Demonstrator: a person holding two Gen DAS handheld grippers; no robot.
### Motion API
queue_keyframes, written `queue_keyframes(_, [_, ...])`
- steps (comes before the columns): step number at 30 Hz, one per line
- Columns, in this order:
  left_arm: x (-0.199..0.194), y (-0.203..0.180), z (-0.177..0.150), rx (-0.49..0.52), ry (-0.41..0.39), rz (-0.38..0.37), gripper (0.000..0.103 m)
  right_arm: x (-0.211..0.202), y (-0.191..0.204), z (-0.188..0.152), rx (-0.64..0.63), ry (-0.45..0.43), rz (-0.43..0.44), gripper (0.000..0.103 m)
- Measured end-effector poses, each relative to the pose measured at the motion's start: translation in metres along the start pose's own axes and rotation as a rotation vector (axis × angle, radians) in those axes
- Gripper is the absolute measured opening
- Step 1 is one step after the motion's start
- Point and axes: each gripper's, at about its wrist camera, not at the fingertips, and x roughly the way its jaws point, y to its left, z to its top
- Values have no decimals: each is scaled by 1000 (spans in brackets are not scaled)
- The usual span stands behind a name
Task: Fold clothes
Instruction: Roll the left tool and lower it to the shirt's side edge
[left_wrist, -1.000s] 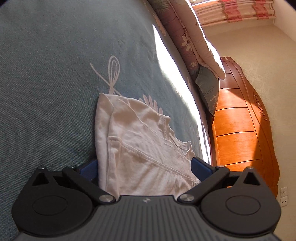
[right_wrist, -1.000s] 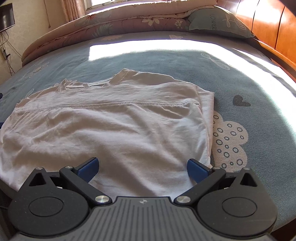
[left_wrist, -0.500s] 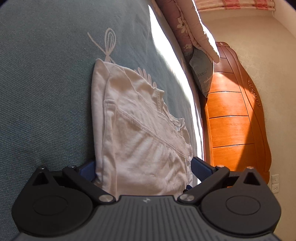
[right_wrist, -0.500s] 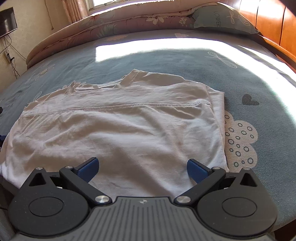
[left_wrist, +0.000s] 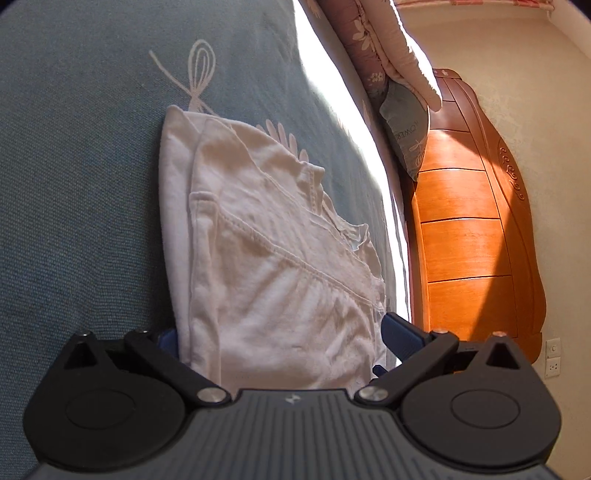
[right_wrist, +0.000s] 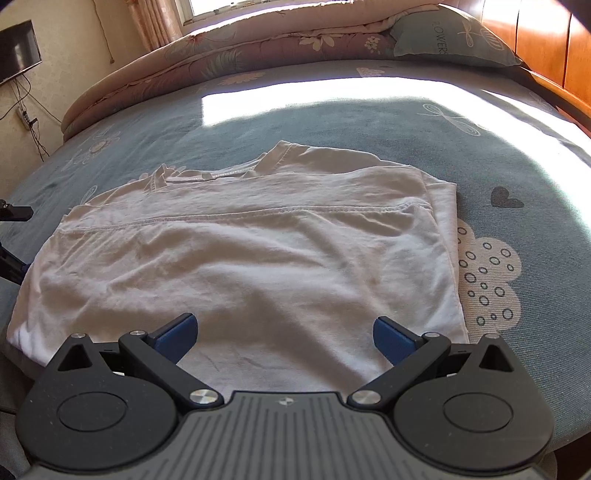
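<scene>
Both tongs stand released, jaws spread wide: the left gripper (left_wrist: 280, 334) straddles one end of the white T-shirt (right_wrist: 251, 254), the right gripper (right_wrist: 284, 332) hovers over its near edge, neither pinching cloth. One left finger is half hidden behind the fabric. The shirt lies partly folded and flat on the blue bedsheet (right_wrist: 369, 122), close to the bed's near edge, well apart from the pillow (right_wrist: 454, 40) by the headboard. Thin, limp cotton like this probably sags and slips, so a hemmed edge or corner looks the surest hold.
</scene>
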Motion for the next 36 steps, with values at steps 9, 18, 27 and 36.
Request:
queue_keyframes(9, [30,-16,35,53,11,50,102,-3,7,-1,-3,-12,28,103])
queue_keyframes(18, [17,-14,10,149,32,37,99,-4,-3,-6,37,-6,15,103])
queue_keyframes(27, [11,-13,12,182,46,84,83,-2,-4,-8,22,-2,3,103])
queue_keyframes(36, [2,-7,9,197,21,228,11,-1,-3,-8,6,-1,-19,103])
